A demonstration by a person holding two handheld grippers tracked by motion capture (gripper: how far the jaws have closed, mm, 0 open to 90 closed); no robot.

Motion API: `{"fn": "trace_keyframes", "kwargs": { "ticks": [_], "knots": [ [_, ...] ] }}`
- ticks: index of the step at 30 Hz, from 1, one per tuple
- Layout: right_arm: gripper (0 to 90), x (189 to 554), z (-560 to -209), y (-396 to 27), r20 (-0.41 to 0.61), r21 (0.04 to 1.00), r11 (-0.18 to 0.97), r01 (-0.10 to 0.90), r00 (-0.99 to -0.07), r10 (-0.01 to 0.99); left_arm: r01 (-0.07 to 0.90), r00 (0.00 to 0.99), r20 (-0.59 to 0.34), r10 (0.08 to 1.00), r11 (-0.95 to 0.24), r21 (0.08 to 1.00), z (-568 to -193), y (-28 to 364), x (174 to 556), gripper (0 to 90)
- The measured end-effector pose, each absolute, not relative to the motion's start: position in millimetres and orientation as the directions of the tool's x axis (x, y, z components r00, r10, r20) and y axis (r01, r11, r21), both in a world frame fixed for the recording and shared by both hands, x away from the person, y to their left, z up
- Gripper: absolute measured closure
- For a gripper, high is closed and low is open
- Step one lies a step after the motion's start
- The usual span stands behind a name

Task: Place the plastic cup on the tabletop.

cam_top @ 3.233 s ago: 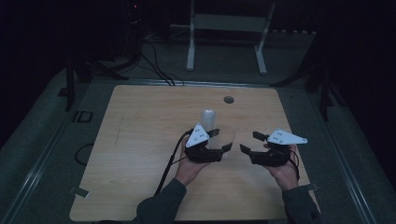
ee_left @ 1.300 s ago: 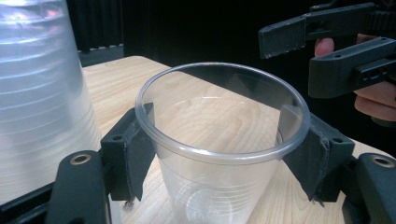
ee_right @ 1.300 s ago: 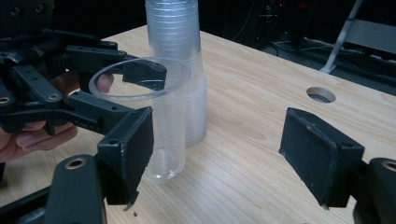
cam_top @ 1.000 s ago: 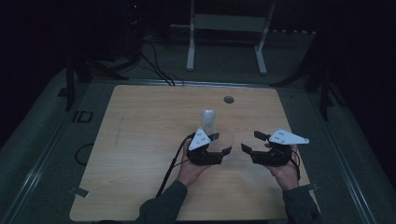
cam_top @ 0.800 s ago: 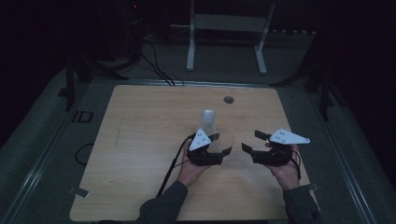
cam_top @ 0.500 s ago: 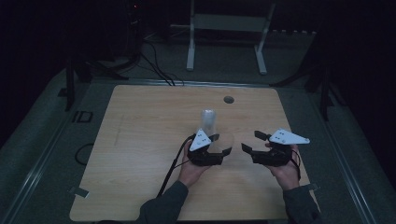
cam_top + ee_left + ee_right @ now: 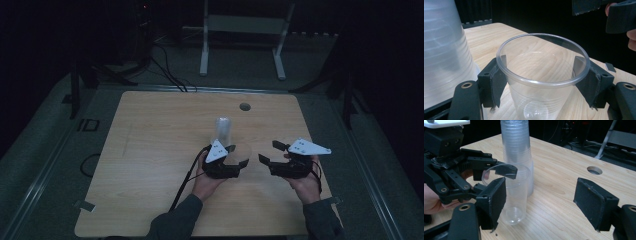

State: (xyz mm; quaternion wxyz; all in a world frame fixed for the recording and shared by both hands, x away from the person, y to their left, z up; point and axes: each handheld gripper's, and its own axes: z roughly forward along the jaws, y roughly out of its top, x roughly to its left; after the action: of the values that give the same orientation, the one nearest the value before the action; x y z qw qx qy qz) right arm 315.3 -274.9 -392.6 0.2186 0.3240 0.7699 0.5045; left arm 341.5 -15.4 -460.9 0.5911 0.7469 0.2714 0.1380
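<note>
A clear plastic cup [image 7: 536,102] stands upright between the pads of my left gripper [image 7: 541,80], which press on its sides just under the rim. In the high view the cup [image 7: 246,150] and left gripper [image 7: 238,155] sit at mid-table, just in front of an upside-down stack of cups [image 7: 223,131]. The stack [image 7: 444,50] rises close beside the left jaw. My right gripper [image 7: 269,151] faces the left one from the right, open, with nothing between its jaws. In the right gripper view [image 7: 544,197] the held cup [image 7: 516,200] has its base at the tabletop, in front of the stack [image 7: 516,145].
The wooden table [image 7: 150,150] has a round hole [image 7: 244,106] near its far edge. A white frame stand [image 7: 245,30] and cables [image 7: 170,75] lie on the floor beyond it. Bare wood stretches to the left of the hands.
Compared with the oldest frame, the left gripper with the cup has edged slightly toward the near edge, away from the stack. The right gripper has stayed still.
</note>
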Motion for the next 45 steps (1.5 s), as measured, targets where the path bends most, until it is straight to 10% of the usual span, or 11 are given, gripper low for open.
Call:
{"fn": "trace_keyframes", "kwargs": {
  "ticks": [45],
  "knots": [
    [25.7, 315, -398, -274, -0.002, 0.915, 0.282, 0.288, -0.697, 0.717, 0.26, 0.802, -0.105, 0.588, -0.185, 0.948, -476, -15, 346, 28.5]
  ]
}}
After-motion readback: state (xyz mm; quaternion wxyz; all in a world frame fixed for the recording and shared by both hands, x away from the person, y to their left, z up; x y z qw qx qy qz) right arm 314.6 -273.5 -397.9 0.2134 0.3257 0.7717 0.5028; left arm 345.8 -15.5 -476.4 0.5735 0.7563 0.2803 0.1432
